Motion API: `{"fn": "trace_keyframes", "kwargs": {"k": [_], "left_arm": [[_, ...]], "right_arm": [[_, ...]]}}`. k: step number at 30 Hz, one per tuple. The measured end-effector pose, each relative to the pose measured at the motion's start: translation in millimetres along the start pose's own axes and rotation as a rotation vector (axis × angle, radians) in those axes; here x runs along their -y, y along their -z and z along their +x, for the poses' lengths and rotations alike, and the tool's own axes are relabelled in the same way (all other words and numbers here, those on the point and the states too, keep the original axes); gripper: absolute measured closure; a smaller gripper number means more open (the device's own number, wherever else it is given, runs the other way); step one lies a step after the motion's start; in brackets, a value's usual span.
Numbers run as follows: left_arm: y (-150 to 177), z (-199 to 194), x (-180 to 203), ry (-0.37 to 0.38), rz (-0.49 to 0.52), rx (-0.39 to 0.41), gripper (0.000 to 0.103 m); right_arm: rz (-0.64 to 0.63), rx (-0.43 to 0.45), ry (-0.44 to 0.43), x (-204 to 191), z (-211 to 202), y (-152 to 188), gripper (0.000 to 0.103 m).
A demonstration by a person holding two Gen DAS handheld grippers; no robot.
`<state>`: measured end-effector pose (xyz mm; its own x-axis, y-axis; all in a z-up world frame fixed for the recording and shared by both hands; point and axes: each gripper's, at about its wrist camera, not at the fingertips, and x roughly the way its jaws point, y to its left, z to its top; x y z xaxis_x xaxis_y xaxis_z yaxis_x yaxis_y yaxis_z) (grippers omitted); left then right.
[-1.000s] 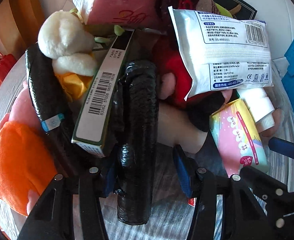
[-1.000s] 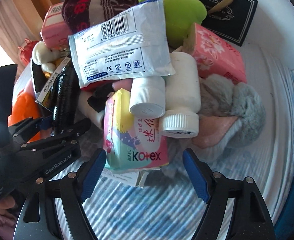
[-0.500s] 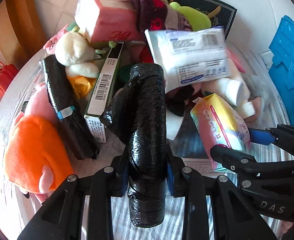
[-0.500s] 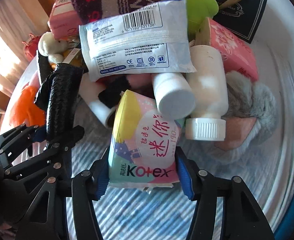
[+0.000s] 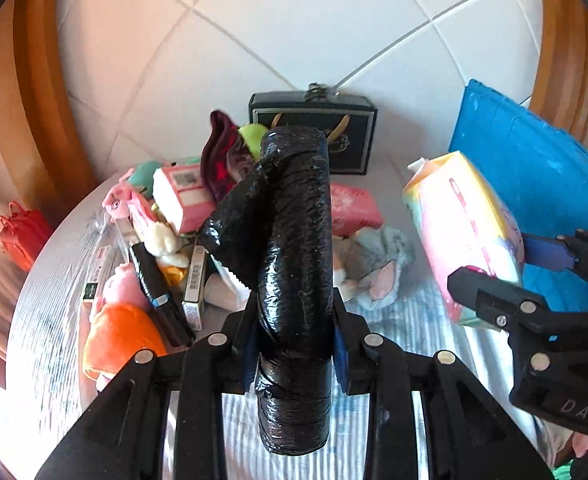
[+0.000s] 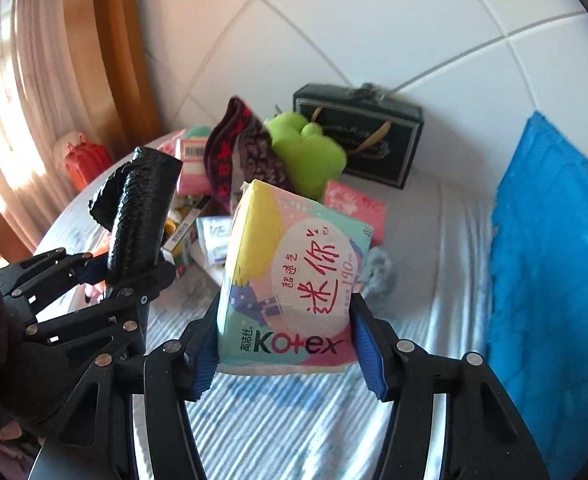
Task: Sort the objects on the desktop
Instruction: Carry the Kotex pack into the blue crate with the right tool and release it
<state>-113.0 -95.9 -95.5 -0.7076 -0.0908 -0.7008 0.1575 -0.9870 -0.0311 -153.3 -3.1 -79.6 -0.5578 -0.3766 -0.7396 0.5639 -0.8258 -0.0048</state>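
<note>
My left gripper [image 5: 294,340] is shut on a black roll of plastic bags [image 5: 294,264] and holds it lifted above the table. It also shows in the right wrist view [image 6: 138,216]. My right gripper [image 6: 284,344] is shut on a pastel Kotex pack [image 6: 290,288], also lifted clear of the pile. The pack shows at the right of the left wrist view [image 5: 461,236]. The pile of mixed objects [image 5: 166,240] lies on the striped cloth beyond both grippers.
A black gift box [image 6: 357,140] stands against the tiled wall. A blue bin [image 6: 549,280] stands at the right. The pile holds an orange plush [image 5: 118,340], a pink pack [image 5: 353,210], a green plush [image 6: 305,156], a dark knitted item [image 6: 238,148] and slim boxes [image 5: 194,284].
Both grippers closed on their objects and lifted them up and back from the pile; the view now takes in the wall and the whole table.
</note>
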Motion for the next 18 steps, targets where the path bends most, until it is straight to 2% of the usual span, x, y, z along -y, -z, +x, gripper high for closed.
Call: {"fn": "trace_keyframes", "kwargs": {"k": [4, 10, 15, 18], "left_arm": [[-16.9, -38.2, 41.0, 0.046, 0.045, 0.077, 0.074], [-45.8, -86.8, 114.3, 0.121, 0.13, 0.191, 0.074], [-69.0, -124.9, 183.0, 0.188, 0.181, 0.299, 0.074], [-78.4, -140.5, 226.5, 0.233, 0.208, 0.334, 0.074]], "right_arm": [[0.037, 0.12, 0.103, 29.8, -79.0, -5.3, 0.045], [0.096, 0.246, 0.243, 79.9, -167.7, 2.5, 0.045], [0.148, 0.306, 0.336, 134.8, -223.1, 11.8, 0.045], [0.167, 0.304, 0.415, 171.8, -243.2, 17.3, 0.045]]}}
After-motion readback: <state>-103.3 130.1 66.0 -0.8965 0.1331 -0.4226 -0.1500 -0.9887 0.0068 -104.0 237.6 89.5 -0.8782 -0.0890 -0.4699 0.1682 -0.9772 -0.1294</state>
